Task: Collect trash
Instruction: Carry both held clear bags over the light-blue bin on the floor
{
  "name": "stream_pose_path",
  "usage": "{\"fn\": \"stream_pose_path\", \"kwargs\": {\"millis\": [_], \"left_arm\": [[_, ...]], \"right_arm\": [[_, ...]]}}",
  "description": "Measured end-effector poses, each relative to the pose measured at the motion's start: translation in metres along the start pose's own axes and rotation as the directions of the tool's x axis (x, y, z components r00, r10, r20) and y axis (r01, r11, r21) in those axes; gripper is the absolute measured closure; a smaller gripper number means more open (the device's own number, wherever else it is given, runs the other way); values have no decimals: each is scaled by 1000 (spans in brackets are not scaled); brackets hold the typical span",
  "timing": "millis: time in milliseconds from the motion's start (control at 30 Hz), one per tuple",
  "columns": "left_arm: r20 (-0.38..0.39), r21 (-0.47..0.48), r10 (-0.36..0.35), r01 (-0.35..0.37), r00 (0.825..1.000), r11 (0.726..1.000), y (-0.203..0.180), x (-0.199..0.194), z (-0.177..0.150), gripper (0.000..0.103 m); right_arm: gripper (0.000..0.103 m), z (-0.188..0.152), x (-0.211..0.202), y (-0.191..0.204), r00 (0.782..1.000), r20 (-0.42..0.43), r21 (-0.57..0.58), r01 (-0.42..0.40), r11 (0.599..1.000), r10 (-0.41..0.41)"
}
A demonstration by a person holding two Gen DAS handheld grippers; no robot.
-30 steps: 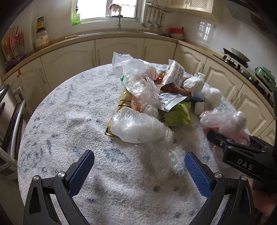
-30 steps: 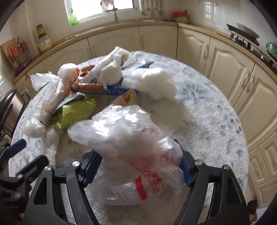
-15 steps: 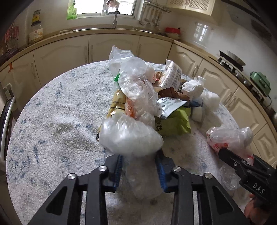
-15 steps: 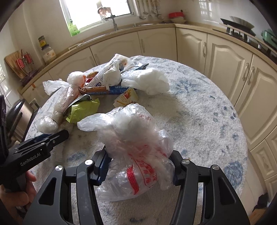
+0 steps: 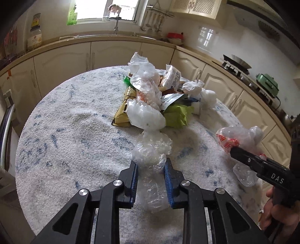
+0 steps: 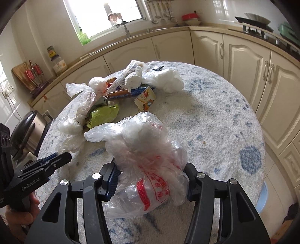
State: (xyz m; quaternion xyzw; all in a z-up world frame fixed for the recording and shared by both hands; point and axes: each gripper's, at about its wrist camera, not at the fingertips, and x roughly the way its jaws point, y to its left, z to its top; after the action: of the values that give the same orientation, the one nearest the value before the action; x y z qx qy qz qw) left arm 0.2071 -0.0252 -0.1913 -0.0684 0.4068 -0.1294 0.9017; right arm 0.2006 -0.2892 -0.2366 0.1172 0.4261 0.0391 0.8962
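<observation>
The left gripper [image 5: 151, 180] is seen w/ its jaws closing on a clear crumpled plastic bag [image 5: 152, 150], which is pinched between the blue pads [image 5: 168, 184] at the near edge of the table [image 5: 75, 131]; the bag's far end trails up toward the trash pile. The right gripper [image 6: 150, 184] is clamped around a bigger plastic bag w/ red print [image 6: 148, 159], both pads pressed into its sides; that bag bulges up and over the jaws, and whether it rests on the table or is lifted can't be told. In the left wrist view the same red-print bag is seen at the right, near the table's edge, w/ the right gripper's black finger across it and a hand behind. The remaining trash is heaped toward the far middle of the table: a white bag [image 5: 146, 117] nearest, a green wrapper [image 5: 178, 116] just right of it, a yellow-brown packet [image 5: 121, 114] to the left, a knotted white bag [image 5: 193, 87] farther right, and a small carton [image 6: 145, 99] at the pile's near-right side in the right wrist view. Cream cabinets [image 5: 112, 54] are seen curving behind the table, w/ a window [image 5: 105, 9] above.
</observation>
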Motion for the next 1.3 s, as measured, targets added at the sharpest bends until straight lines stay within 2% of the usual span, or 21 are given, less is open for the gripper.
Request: {"fn": "stream_pose_path", "kwargs": {"millis": [167,367,467,600,767,833,933,1033,1100,1200,1267,1300], "left_arm": [[35,47,-18,16,999,999,-24,-30,-11,82],[99,134,-66,53,993,990,-64,-55,-2,82],[110,189,-116,94,987,978,-95,-60,5,82],[84,290,-205,173,975,941,-155,-51,12,81],[-58,386,-327,323,943,864,-254,-12,3,81],[-140,404,-350,376,926,834,-293,12,-10,81],[-250,417,-335,413,909,810,-341,55,-29,81],[-351,412,-296,430,888,804,-381,102,-52,81],[-434,380,-276,452,857,807,-398,135,-66,81],[-514,366,-221,445,829,817,-420,183,-84,81],[-565,353,-188,441,804,825,-427,220,-91,81],[-577,353,-168,430,799,831,-432,234,-95,81]], "right_arm": [[48,-6,-15,-9,1000,25,24,-10,1000,9],[48,-2,-47,-32,994,105,72,-13,997,5],[48,0,-70,-55,988,155,112,-11,994,-7],[48,-3,-104,-105,973,211,198,49,979,-92],[48,-27,-128,-195,949,186,348,178,920,-254],[48,-42,-131,-233,941,150,408,221,886,-304],[48,-63,-124,-284,931,81,473,279,836,-356],[48,-86,-111,-330,928,11,527,311,791,-372],[48,-101,-97,-357,928,-34,560,325,762,-371],[48,-122,-77,-387,932,-88,599,332,729,-353],[48,-138,-62,-405,934,-120,622,334,708,-335],[48,-143,-55,-413,935,-132,632,336,699,-330]]}}
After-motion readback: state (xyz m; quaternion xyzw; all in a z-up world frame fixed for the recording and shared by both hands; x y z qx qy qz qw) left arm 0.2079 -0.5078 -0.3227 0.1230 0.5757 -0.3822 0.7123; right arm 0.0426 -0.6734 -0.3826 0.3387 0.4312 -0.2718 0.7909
